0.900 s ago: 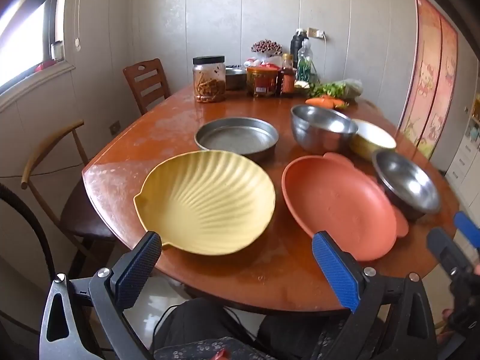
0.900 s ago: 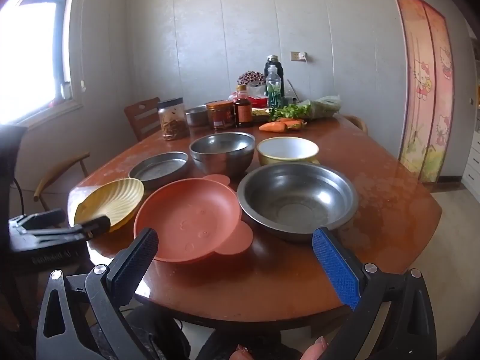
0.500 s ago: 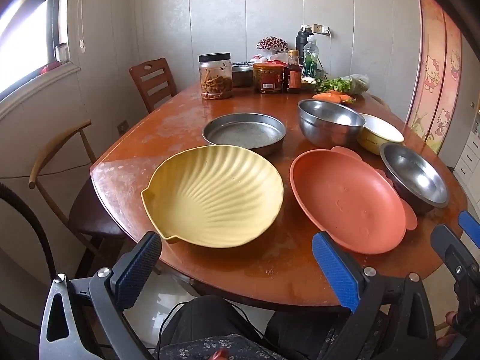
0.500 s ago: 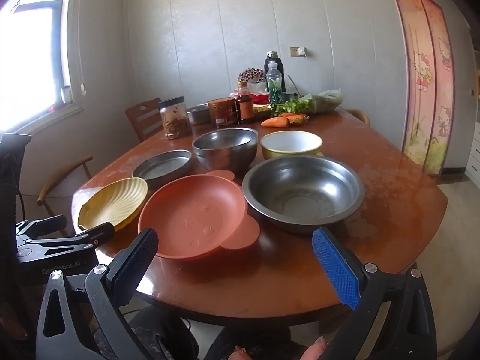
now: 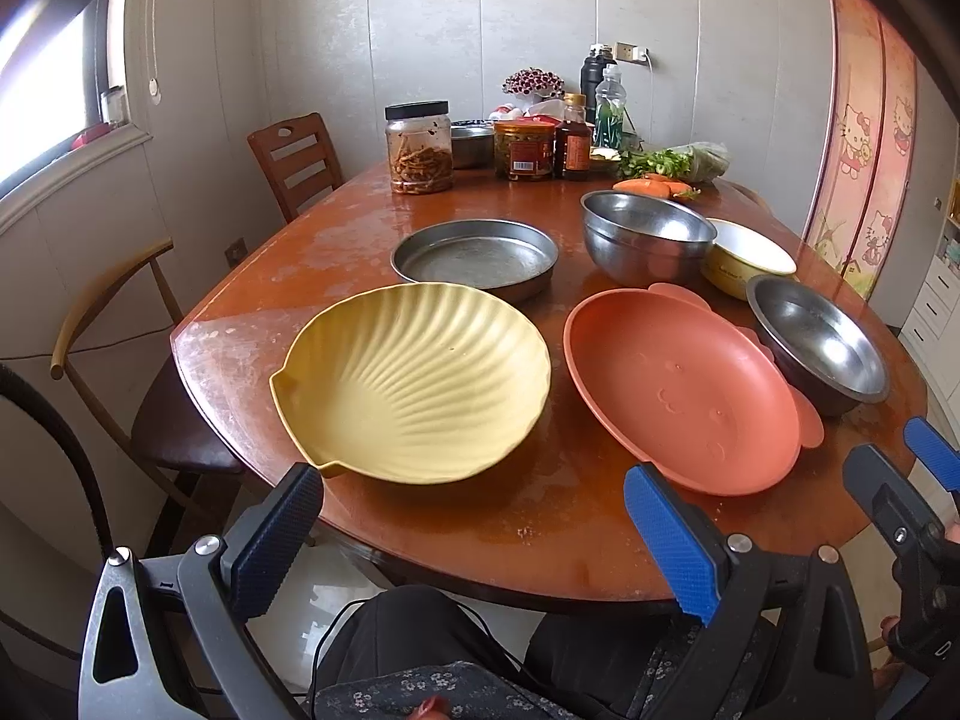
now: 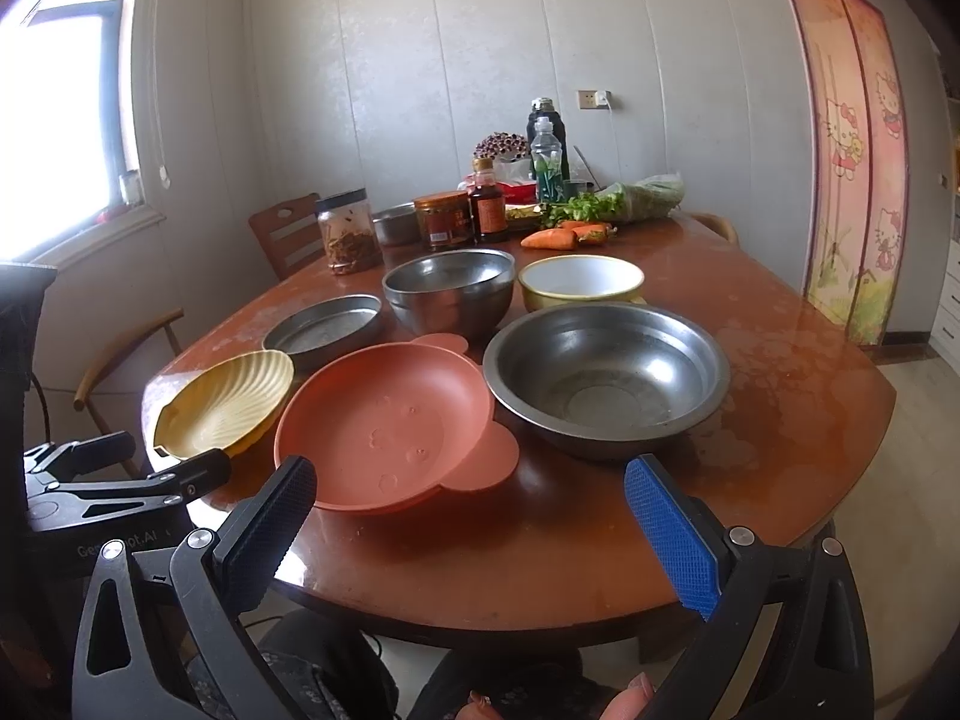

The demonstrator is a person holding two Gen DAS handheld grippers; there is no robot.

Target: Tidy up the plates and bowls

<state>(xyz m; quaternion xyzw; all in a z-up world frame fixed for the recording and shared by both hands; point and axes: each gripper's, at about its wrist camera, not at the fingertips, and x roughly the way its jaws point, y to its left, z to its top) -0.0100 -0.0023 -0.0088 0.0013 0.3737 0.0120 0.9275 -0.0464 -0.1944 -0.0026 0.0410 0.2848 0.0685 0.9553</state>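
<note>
Reddish-brown wood forms the oval table [image 5: 372, 252], which fills the centre of both views and carries every dish.

Dishes, largest first:
- Wide steel basin [image 6: 606, 378], centre right of the right wrist view, its dull inside fully visible; in the left wrist view it sits at the right edge [image 5: 819, 348] and only part of its inside shows.
- Orange plate [image 6: 384, 420] with round ears, lower centre, its rim touching or just beside the basin.
- Yellow shell plate [image 5: 414, 384], ribbed, centre of the left wrist view; in the right wrist view it is foreshortened at the left [image 6: 225, 402].
- Round steel pan [image 5: 474, 258], shallow, above the shell plate.
- Deep steel bowl [image 5: 648, 237], upper right of centre.
- Yellow bowl with white inside [image 6: 581, 282], just right of the deep bowl.

Left gripper [image 5: 480, 534]: jaws wide apart, empty, touching nothing — they hang at the bottom of the frame before the table's near edge, in line with the shell plate. One pad is dark, the other blue.

Right gripper [image 6: 474, 534]: jaws equally wide apart, empty, at the bottom of the frame, over the near edge below the orange plate and basin.

Each view shows the other gripper at its margin: the right one at lower right in the left wrist view, the left one at lower left in the right wrist view.

Jars and bottles [image 6: 456, 219] stand at the far end, upper centre.
</note>
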